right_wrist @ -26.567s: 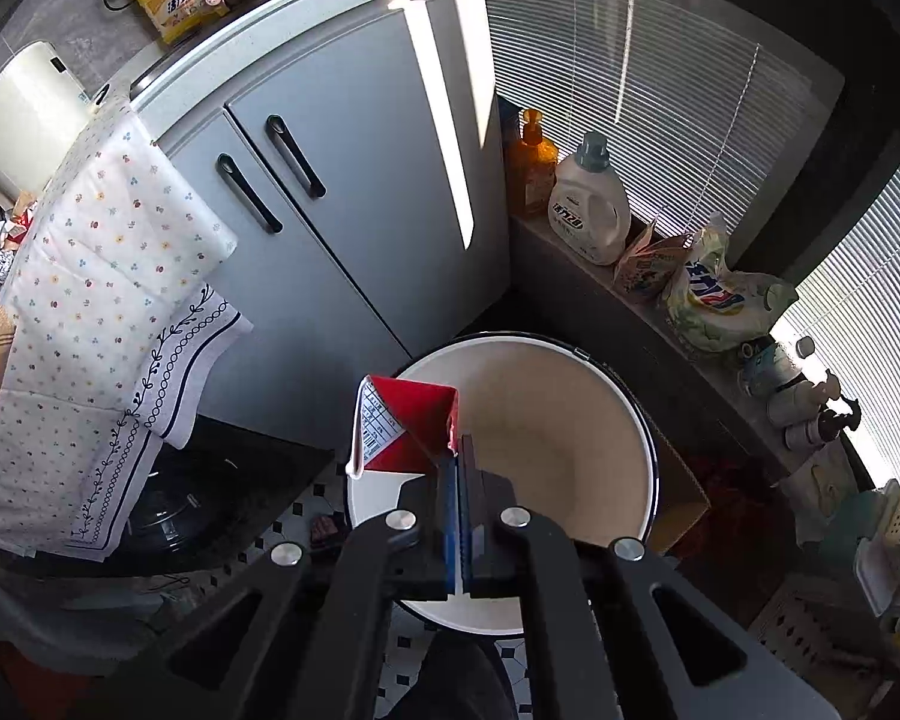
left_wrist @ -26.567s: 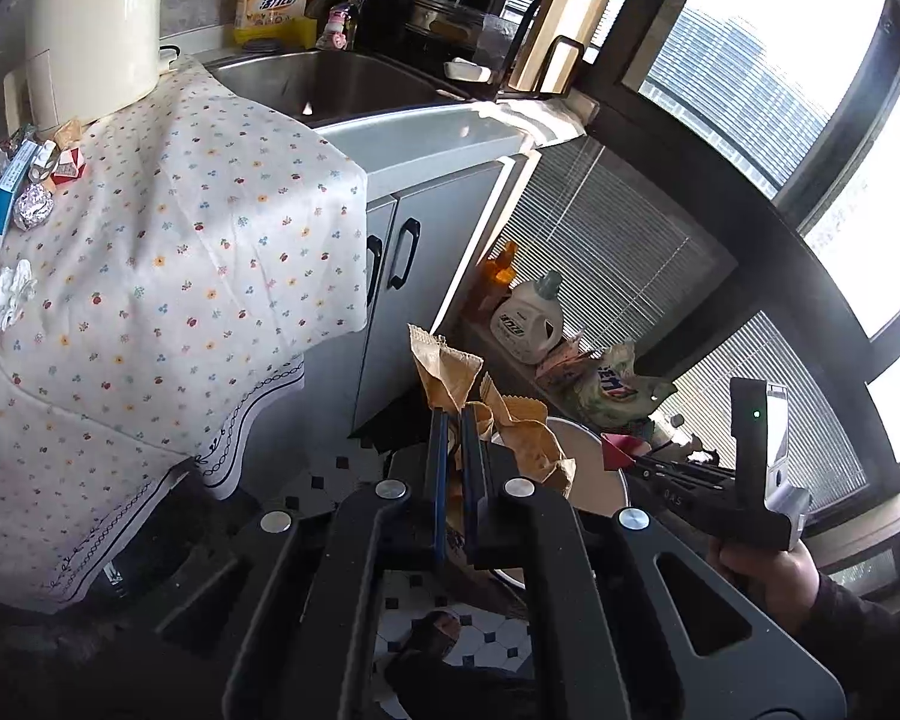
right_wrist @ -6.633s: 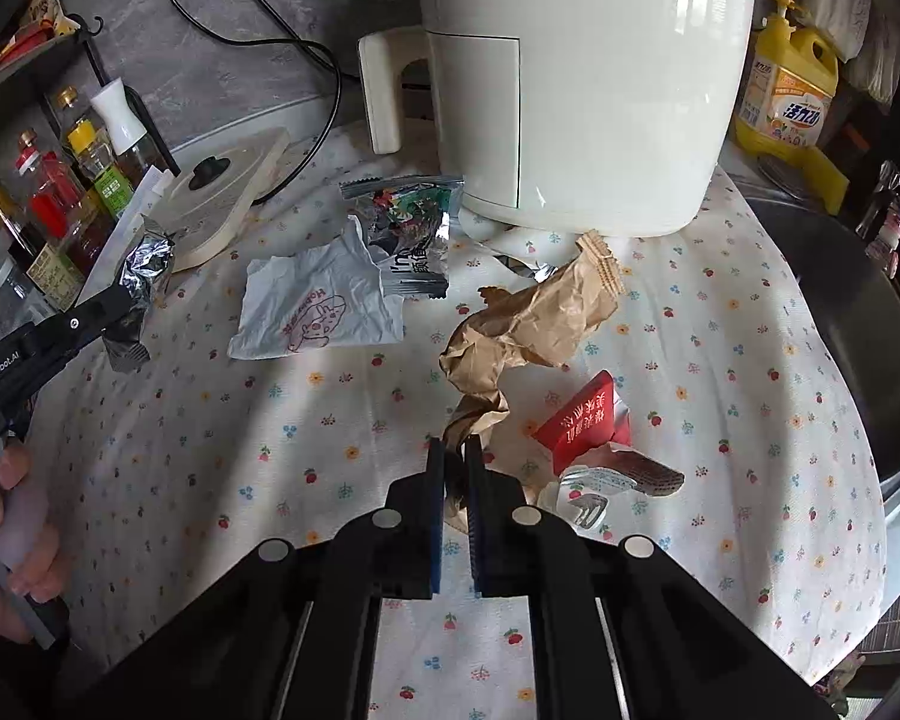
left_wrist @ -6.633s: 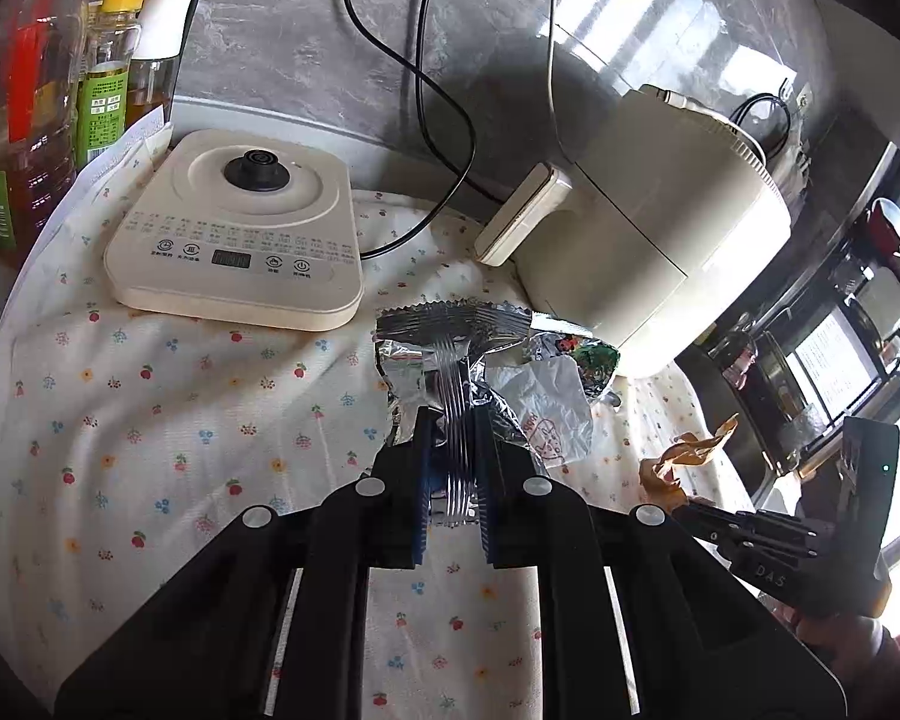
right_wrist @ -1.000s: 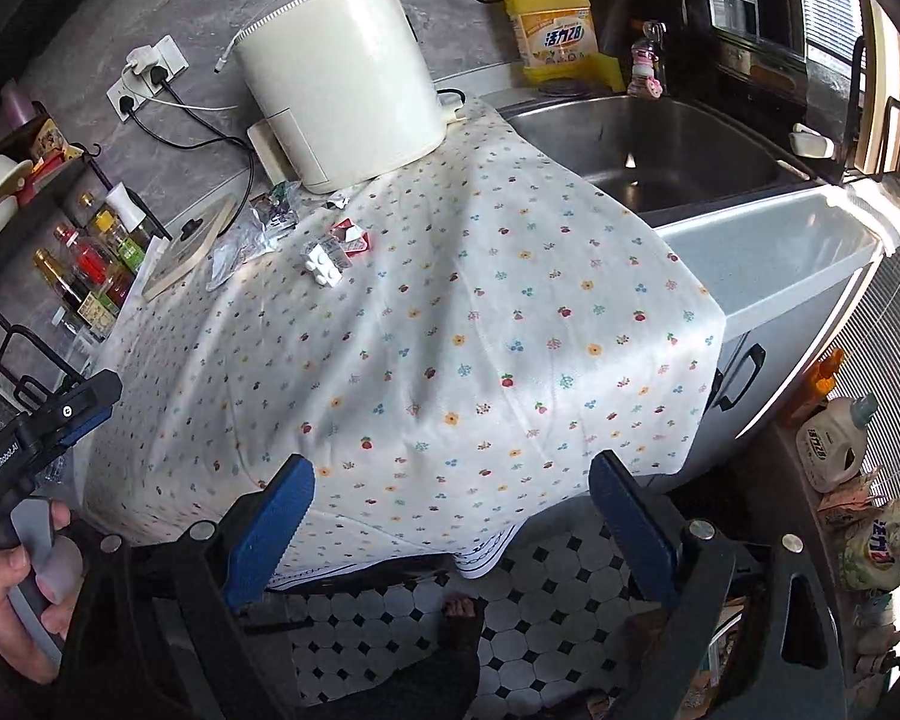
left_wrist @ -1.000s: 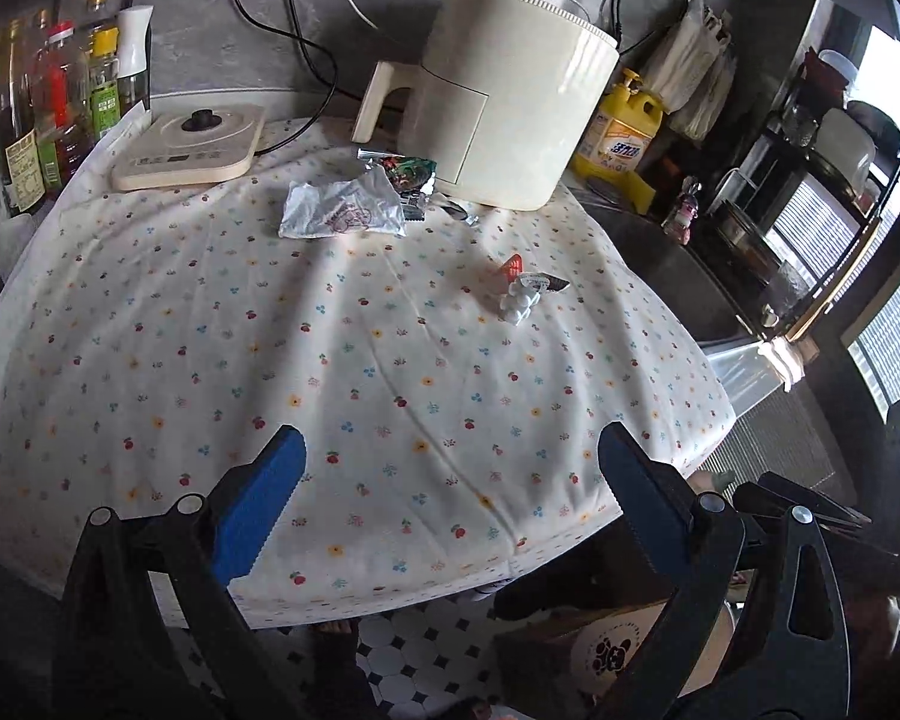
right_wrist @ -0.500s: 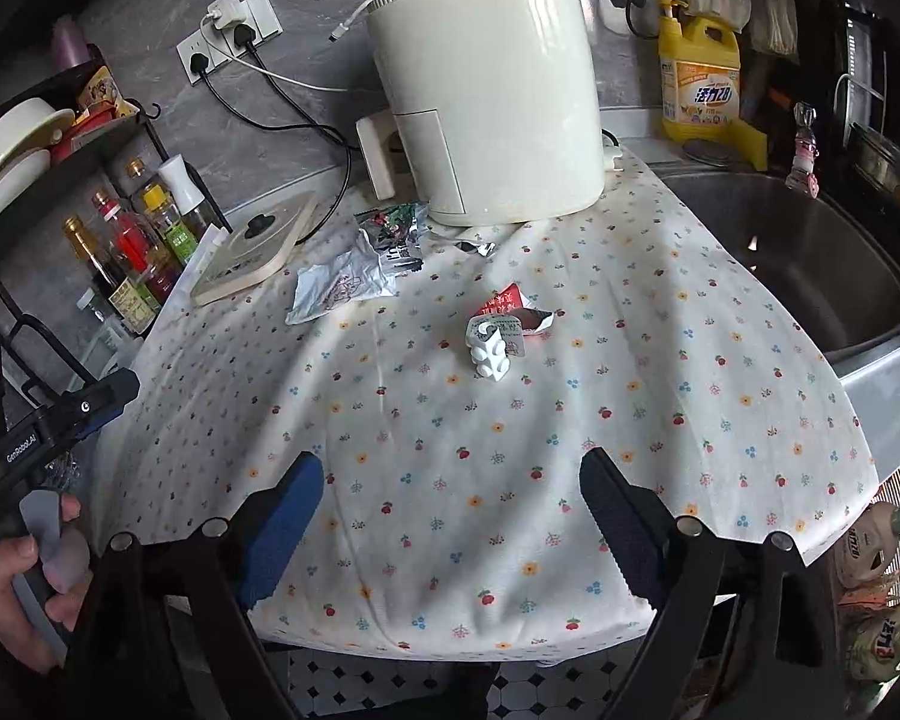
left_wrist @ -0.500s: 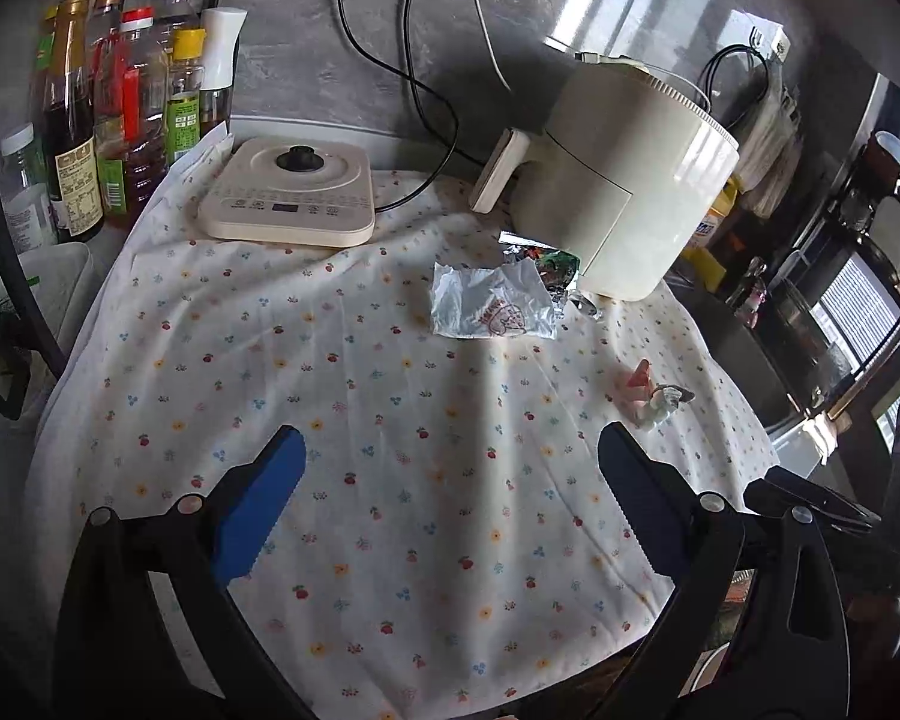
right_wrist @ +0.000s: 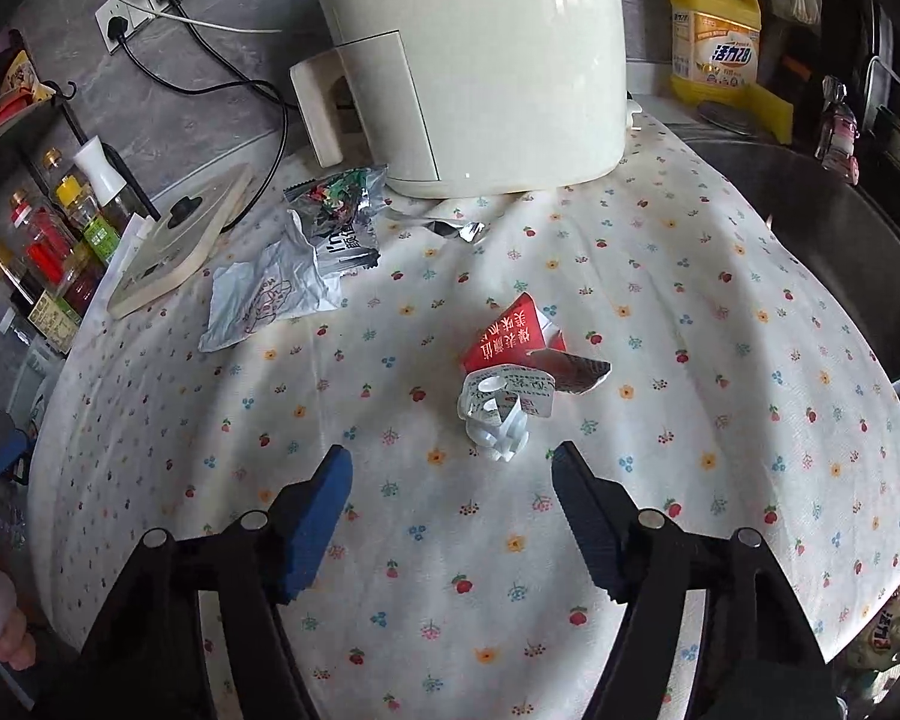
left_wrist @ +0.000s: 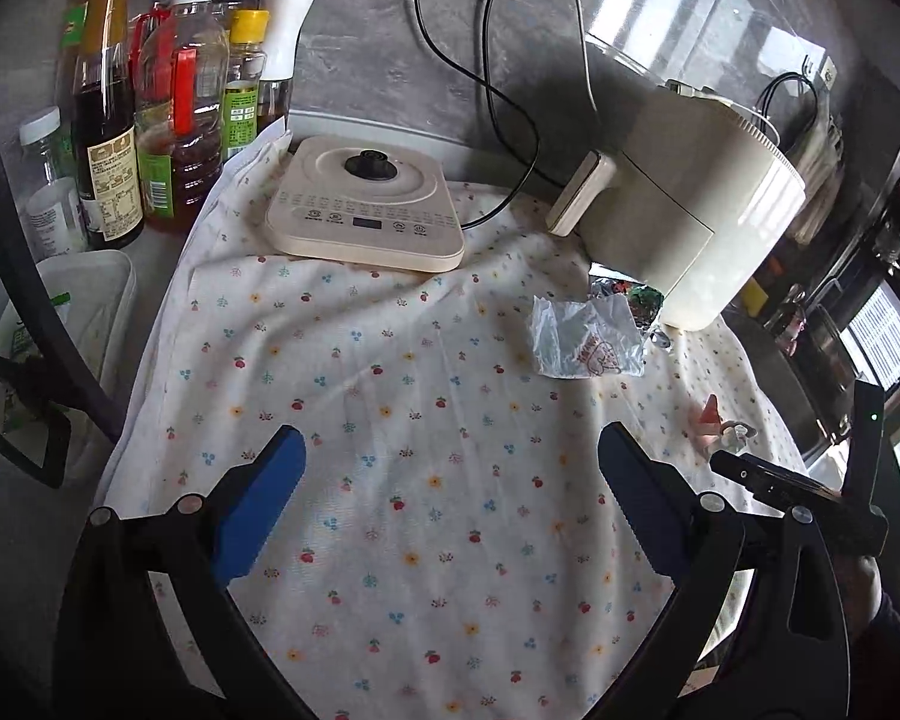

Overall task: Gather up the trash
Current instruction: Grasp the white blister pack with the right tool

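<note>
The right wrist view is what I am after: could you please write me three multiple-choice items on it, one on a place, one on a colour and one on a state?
1. Where does the red carton lie?
A. In the sink
B. On the flowered cloth, in front of the white appliance
C. On top of the flat touch-panel cooker

2. What colour is the detergent bottle beside the sink?
A. Yellow
B. Green
C. Blue

3. How do the right tongs stand?
A. Shut on the carton
B. Shut on a foil wrapper
C. Apart, with nothing between the pads

Answers:
1 B: the carton rests on the flowered cloth, nearer the camera than the white appliance.
2 A: its body is plainly yellow.
3 C: the tongs are closing but the pads are apart, and only cloth shows between them; the white plastic piece lies just beyond.
</note>
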Demonstrator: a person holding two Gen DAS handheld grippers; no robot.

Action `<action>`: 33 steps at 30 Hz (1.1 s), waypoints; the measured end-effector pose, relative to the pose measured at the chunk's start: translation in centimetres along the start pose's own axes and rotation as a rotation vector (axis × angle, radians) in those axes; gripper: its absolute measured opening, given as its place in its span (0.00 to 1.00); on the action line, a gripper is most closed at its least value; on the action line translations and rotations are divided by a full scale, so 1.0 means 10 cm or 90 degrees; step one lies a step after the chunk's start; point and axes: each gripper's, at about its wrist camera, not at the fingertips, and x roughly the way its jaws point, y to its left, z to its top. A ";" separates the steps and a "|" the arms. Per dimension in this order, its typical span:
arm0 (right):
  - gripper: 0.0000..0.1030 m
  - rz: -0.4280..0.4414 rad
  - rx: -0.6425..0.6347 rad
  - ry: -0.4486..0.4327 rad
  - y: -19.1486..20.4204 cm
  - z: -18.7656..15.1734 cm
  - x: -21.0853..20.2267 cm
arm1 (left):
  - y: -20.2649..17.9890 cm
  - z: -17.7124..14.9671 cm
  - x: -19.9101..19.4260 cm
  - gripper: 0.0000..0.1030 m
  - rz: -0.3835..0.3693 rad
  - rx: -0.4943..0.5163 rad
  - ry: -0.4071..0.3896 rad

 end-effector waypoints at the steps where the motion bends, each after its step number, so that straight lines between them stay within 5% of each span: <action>1: 0.53 -0.011 -0.003 0.007 0.01 0.01 0.06 | 0.04 0.00 0.01 0.94 0.001 -0.007 0.002; 9: 0.23 -0.039 0.001 0.014 -0.01 0.13 0.22 | 0.14 0.03 0.14 0.94 0.002 -0.026 0.010; 24: 0.22 -0.029 0.059 -0.033 -0.23 -0.03 -0.35 | -0.63 0.30 0.95 0.94 -0.099 0.077 0.057; 33: 0.22 -0.080 0.138 -0.058 -0.69 -0.27 -0.72 | -0.83 0.50 1.65 0.85 -0.066 0.096 0.111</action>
